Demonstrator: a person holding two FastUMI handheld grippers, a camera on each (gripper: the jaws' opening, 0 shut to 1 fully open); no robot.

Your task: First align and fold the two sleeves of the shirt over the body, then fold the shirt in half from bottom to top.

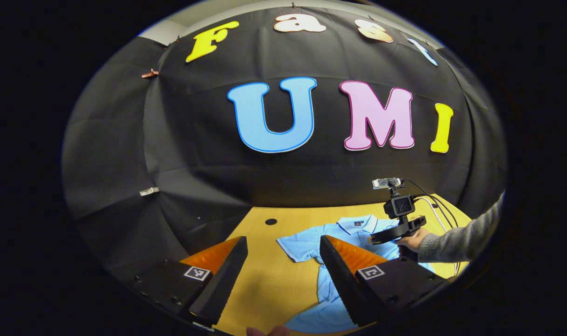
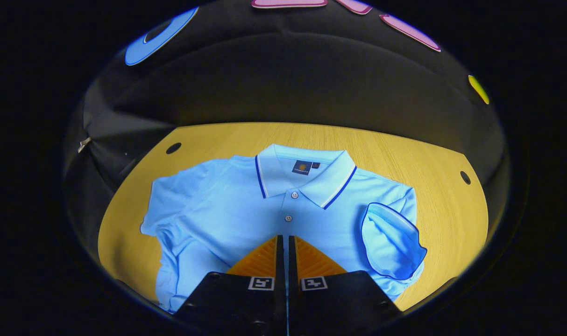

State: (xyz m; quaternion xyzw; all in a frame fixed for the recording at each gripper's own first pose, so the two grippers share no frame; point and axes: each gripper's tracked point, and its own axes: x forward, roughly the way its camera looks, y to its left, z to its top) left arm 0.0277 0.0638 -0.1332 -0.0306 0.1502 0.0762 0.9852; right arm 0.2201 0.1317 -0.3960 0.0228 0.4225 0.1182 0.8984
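Wooden table [image 2: 405, 149] is being used w/ shirt [image 2: 227, 210] spread flat; right gripper [image 2: 284, 242] being held clenched empty, left gripper [image 1: 283, 256] released, far sleeve [image 2: 171, 200] prob. being targeted next.

In front of me a black cloth wall [image 1: 311, 177] hangs in creases, pinned with small clips [image 1: 149, 191]. Below it sits my yellow wooden bench [image 2: 405, 154], with a round dark hole [image 2: 173, 148] near each far corner. Light falls evenly on the wood.
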